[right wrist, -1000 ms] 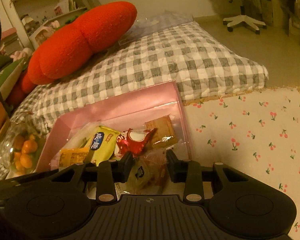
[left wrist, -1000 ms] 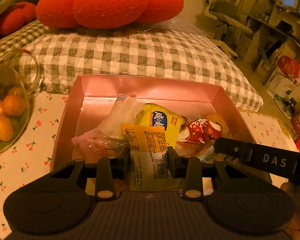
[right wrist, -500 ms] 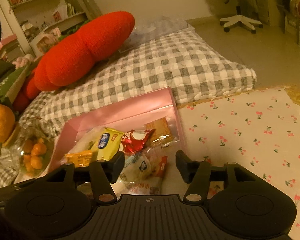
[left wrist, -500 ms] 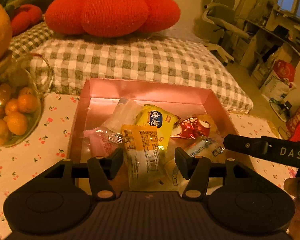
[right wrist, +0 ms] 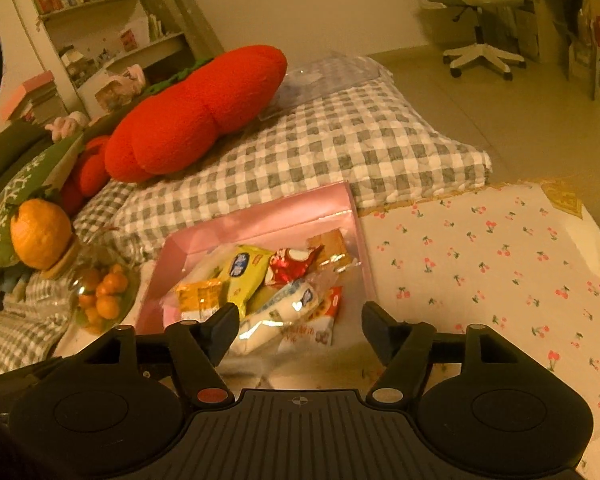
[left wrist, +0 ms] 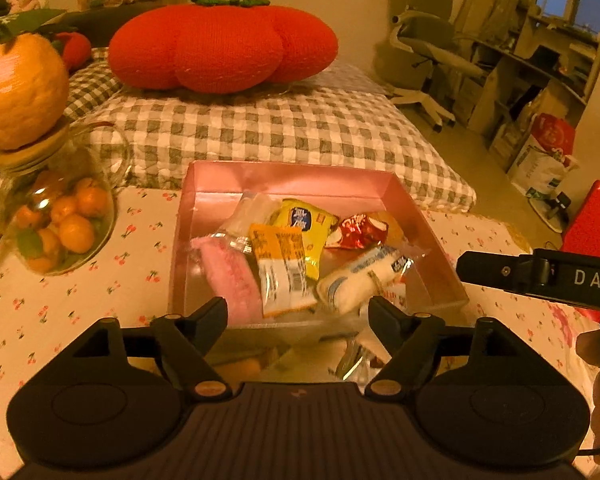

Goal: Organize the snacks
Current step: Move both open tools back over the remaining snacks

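Nearest the lens, the left gripper (left wrist: 298, 312) hangs over the near edge of the pink box (left wrist: 292, 178) with its jaws spread wide and nothing between them; the right gripper (right wrist: 296, 318) does likewise, jaws parted and empty, just short of the box's near right corner. Both sit back from the pile, which suggests the hands are free to fetch or rearrange rather than carry. The snacks lie heaped inside the box on the cherry-print bench (left wrist: 60, 300), likely gathered there to keep them together. In the left view, the white roll packet (left wrist: 360, 280) lies nearest at about 5 o'clock in the box, its long axis slanting from 7 toward 1 o'clock. Beside it the orange packet (left wrist: 282, 268) runs nearly 6 to 12, barcode end toward the camera, overlapping the pink packet (left wrist: 232, 276) on its left. Farther in sit the yellow packet (left wrist: 306, 222) and the red wrapper (left wrist: 358, 230). Beyond, at 10 o'clock, stands the glass jar of oranges (left wrist: 60, 224).
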### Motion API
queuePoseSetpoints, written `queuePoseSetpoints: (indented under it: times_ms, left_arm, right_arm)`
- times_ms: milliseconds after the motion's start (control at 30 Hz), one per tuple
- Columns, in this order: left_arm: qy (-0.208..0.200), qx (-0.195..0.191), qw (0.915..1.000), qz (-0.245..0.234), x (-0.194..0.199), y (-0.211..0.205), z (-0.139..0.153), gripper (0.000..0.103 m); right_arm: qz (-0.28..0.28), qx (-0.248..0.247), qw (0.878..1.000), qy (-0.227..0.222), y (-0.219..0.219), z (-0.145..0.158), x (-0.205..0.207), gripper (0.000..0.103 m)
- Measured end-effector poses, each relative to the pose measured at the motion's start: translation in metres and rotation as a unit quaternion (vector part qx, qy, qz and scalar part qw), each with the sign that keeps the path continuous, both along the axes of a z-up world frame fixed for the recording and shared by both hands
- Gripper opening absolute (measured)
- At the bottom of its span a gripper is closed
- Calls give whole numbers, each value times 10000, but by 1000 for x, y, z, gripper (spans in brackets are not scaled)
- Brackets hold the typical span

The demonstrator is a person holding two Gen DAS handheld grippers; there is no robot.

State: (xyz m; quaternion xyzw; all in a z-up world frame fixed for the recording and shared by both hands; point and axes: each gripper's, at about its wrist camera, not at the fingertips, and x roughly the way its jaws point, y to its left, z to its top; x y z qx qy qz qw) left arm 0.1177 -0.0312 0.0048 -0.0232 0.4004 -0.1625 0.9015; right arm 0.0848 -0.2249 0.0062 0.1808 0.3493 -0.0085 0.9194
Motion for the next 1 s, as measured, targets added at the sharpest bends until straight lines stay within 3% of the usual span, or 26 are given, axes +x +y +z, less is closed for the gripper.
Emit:
queuePoseSetpoints:
  times_ms: [533,767,1000]
  left_arm:
    - [123,-51,9997,192,-34,33,-4,96]
    - [-140,315,9994,52,-52,39,-10,101]
    - [-275,774,9963,-266,-64,38,-25,102]
  right_arm:
    - [199,-151,9997,8,19,-4,-43,83]
    - [349,-182,9992,-21,18,-16,-61,86]
    - [422,-570,9975,-77,20,-23,-76,88]
